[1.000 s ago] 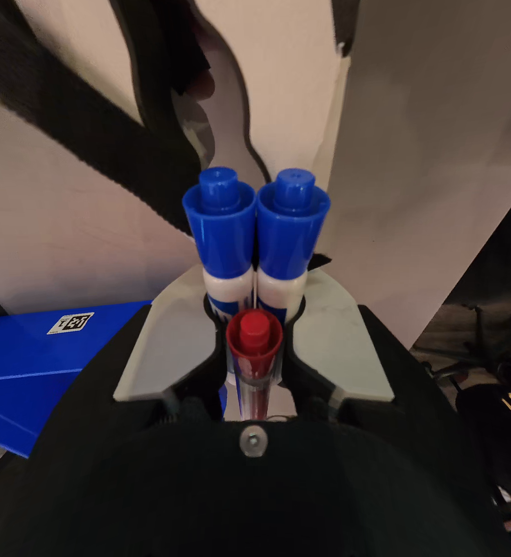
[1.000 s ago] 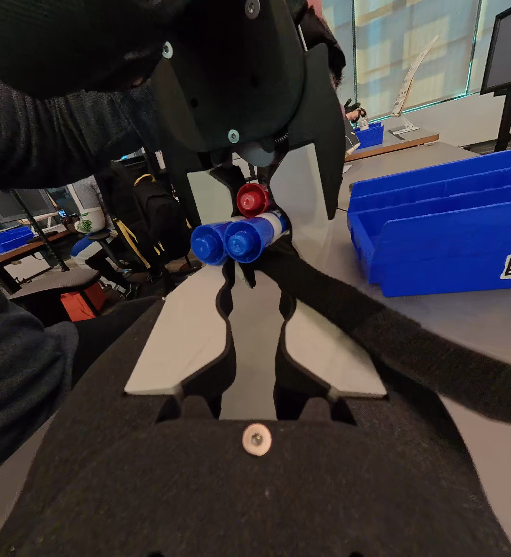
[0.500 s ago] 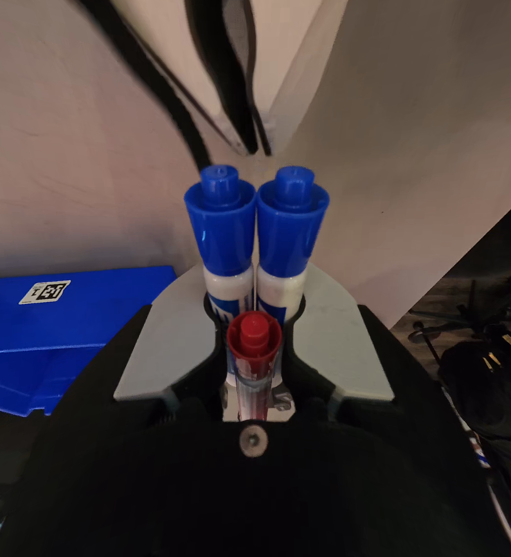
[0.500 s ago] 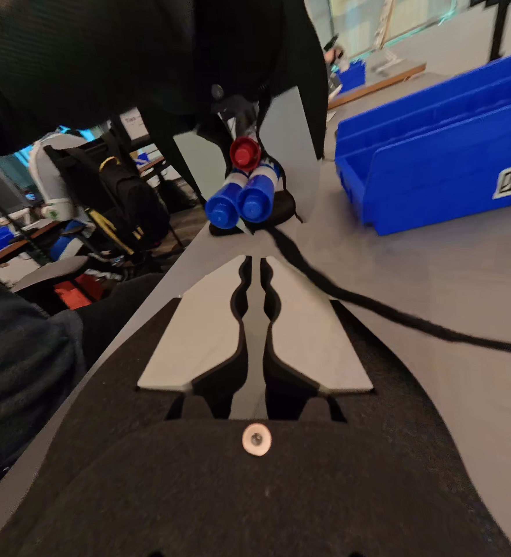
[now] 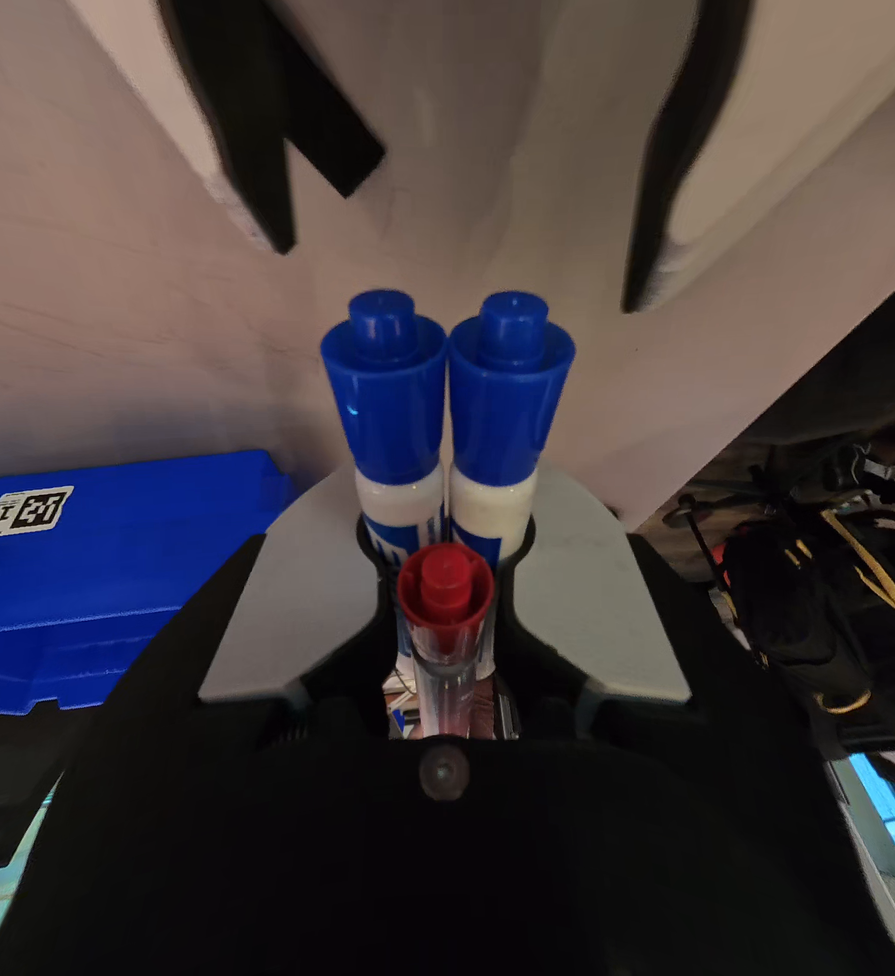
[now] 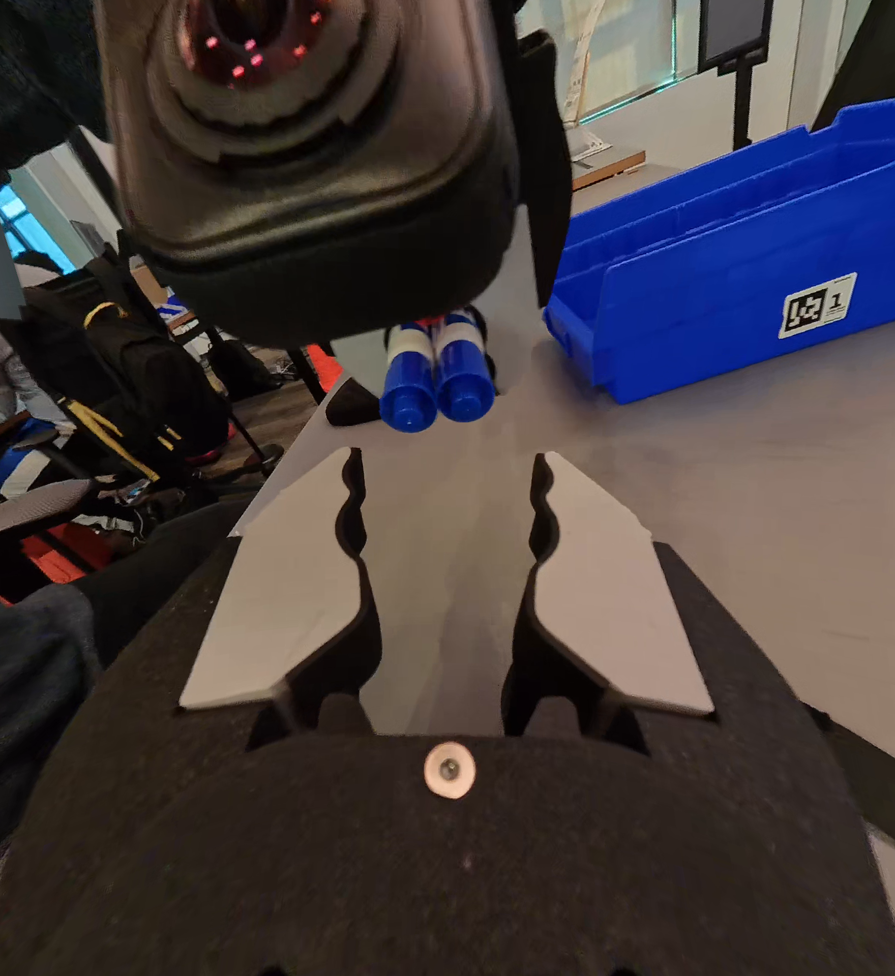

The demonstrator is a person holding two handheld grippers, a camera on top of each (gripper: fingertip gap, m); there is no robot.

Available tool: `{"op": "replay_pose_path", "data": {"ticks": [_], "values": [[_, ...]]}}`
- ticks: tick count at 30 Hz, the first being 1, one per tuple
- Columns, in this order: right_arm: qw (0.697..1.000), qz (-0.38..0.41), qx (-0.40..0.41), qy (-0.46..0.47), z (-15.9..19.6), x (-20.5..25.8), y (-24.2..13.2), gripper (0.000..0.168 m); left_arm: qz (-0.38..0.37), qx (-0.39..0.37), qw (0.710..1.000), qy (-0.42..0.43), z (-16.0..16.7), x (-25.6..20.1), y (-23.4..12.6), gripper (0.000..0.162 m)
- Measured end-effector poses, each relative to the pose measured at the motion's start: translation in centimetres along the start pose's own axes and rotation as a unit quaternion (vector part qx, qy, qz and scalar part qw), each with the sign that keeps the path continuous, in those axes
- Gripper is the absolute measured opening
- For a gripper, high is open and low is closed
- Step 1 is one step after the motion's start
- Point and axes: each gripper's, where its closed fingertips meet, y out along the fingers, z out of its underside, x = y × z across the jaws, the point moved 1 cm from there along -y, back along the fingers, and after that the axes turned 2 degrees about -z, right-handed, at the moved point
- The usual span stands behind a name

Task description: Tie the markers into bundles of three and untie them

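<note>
My left gripper [image 5: 445,507] is shut on three markers held side by side: two blue-capped ones [image 5: 448,401] and a red-capped one [image 5: 445,586] nearer the camera. In the right wrist view the blue caps [image 6: 437,385] point at me from under the left gripper's body [image 6: 303,158]. My right gripper [image 6: 445,465] is open and empty, just short of the caps. Its two fingers [image 5: 656,174] show spread apart above the markers in the left wrist view. A black strap [image 6: 350,406] pokes out beside the markers, and another stretch [image 6: 889,792] lies by my right gripper.
A blue bin [image 6: 752,237] with a square tag stands on the grey table [image 6: 752,501] to the right; it also shows in the left wrist view [image 5: 91,570]. The table edge is at the left, with chairs and bags [image 6: 133,369] beyond it. One gripper's finger ends stand about 9 cm off the other's.
My right gripper has opened and let go of the black strap. The left gripper with the markers has come closer and higher, and its body now fills the top of the right view.
</note>
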Motion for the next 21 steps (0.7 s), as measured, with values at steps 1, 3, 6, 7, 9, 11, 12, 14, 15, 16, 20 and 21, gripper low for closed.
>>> {"op": "replay_pose_path", "data": {"ticks": [1,3,6,7,9,11,12,14,15,16,20,21], "values": [[1.000,0.004,-0.003,0.002,0.0,-0.2,0.0,0.060,-0.001,0.002,1.000,0.001,-0.1,0.1,-0.1,0.042],[1.000,0.000,-0.007,0.005,-0.2,-0.2,0.1,0.056,0.006,0.006,1.000,0.002,-0.3,0.0,-0.2,0.042],[1.000,0.001,-0.013,-0.002,-0.5,-0.1,0.1,0.048,-0.005,0.011,1.000,0.006,-0.8,0.2,-0.3,0.042],[1.000,0.000,-0.010,-0.002,-0.4,-0.1,0.1,0.048,0.004,0.018,1.000,0.006,-0.7,0.0,-0.3,0.042],[1.000,0.000,-0.014,-0.003,-0.4,-0.1,0.1,0.047,-0.010,0.020,1.000,0.009,-0.9,0.5,-0.4,0.042],[1.000,0.000,-0.019,-0.009,-0.6,-0.1,-0.1,0.048,-0.002,0.025,1.000,0.009,-1.0,0.3,-0.5,0.042],[1.000,0.001,-0.020,-0.010,-0.7,-0.1,-0.2,0.047,-0.022,0.018,0.999,0.017,-1.3,0.8,-0.6,0.042],[1.000,0.001,-0.020,-0.013,-0.9,-0.1,-0.3,0.047,-0.009,0.001,1.000,0.009,-1.9,0.5,-0.7,0.042],[1.000,0.003,-0.019,-0.014,-0.8,-0.1,-0.3,0.047,-0.019,0.004,1.000,0.013,-1.9,0.8,-0.7,0.041],[1.000,0.004,-0.016,-0.015,-0.7,-0.2,-0.3,0.045,-0.026,0.006,1.000,0.013,-1.9,1.0,-0.6,0.041],[1.000,0.002,-0.014,-0.012,-0.6,-0.3,-0.3,0.045,-0.022,0.008,1.000,0.014,-1.7,0.9,-0.4,0.041],[1.000,0.005,-0.013,-0.017,-0.6,-0.4,-0.4,0.047,-0.014,0.008,1.000,0.012,-1.7,0.7,-0.3,0.041]]}}
